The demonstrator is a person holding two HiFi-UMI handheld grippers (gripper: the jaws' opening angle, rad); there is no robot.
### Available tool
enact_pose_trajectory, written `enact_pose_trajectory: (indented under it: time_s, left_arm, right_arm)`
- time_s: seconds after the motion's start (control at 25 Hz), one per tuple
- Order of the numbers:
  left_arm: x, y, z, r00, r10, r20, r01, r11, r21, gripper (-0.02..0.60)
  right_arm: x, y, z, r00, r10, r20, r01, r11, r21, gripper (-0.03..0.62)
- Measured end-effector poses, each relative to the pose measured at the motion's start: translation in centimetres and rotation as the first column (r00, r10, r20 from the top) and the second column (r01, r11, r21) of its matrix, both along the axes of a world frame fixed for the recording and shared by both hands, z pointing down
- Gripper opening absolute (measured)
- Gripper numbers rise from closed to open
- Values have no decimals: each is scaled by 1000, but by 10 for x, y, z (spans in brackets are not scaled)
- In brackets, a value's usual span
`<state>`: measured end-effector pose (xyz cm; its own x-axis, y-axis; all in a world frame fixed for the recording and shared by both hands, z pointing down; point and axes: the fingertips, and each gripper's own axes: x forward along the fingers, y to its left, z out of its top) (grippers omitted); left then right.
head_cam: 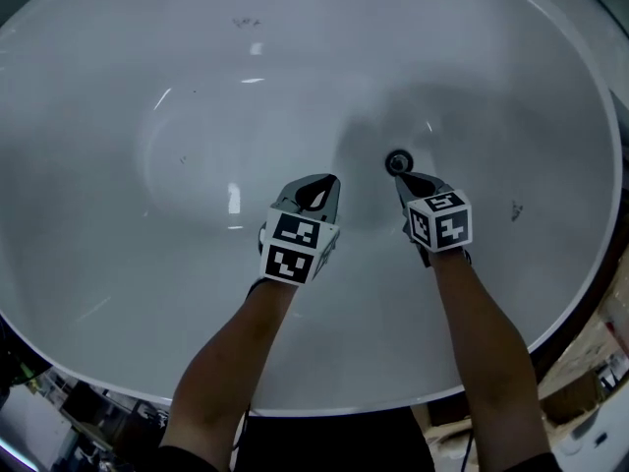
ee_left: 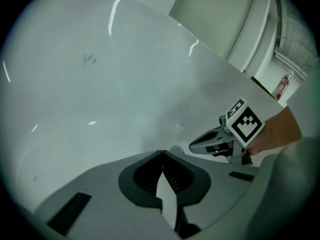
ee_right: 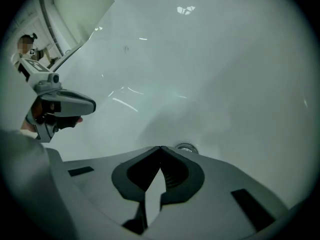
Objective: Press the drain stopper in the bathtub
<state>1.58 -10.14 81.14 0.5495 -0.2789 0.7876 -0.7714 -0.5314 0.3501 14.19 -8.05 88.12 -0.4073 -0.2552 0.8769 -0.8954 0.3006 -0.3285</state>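
Note:
The round metal drain stopper [head_cam: 397, 162] sits at the bottom of the white bathtub [head_cam: 118, 116]. My right gripper [head_cam: 403, 180] is shut with nothing in it, its tip just short of the stopper. In the right gripper view the stopper [ee_right: 186, 147] peeks out just past the closed tips of my right gripper [ee_right: 160, 147]. My left gripper [head_cam: 333, 178] is also shut and empty, a little to the left of the drain. In the left gripper view my left gripper [ee_left: 162, 151] points at the tub floor, with the stopper [ee_left: 177, 149] and my right gripper [ee_left: 192, 146] just beyond its tip.
The tub's curved walls rise all round, with small dark marks on the far wall [head_cam: 246, 22] and right side [head_cam: 516, 209]. Outside the rim lie floor clutter at lower left [head_cam: 88, 416] and lower right [head_cam: 590, 401].

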Motion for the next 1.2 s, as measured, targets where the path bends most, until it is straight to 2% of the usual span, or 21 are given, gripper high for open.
enact_pose_trajectory:
  time_s: [0.28, 0.56, 0.72, 0.88, 1.08, 1.2]
  left_arm:
    - [-6, 5, 43, 1000, 16, 18, -15, 999, -30, 14]
    - [0, 14, 69, 999, 42, 18, -41, 998, -55, 14]
    - [4, 15, 78, 998, 50, 24, -48, 997, -54, 14]
    - [8, 18, 80, 998, 54, 24, -53, 996, -71, 14]
    - [11, 16, 87, 999, 23, 29, -21, 996, -91, 14]
    - [10, 19, 91, 999, 28, 37, -24, 994, -106, 14]
  right_arm:
    - [7, 0, 50, 992, -69, -108, 69, 998, -4, 14]
    - [21, 8, 84, 981, -62, -183, 61, 998, -10, 15]
    - [26, 0, 91, 980, -58, -192, 62, 998, 16, 15]
    - [28, -3, 99, 978, -84, -190, 82, 996, -20, 17]
    - [24, -4, 101, 948, -166, -273, 158, 986, -50, 18]
    - [23, -4, 104, 932, -176, -316, 169, 984, -52, 18]
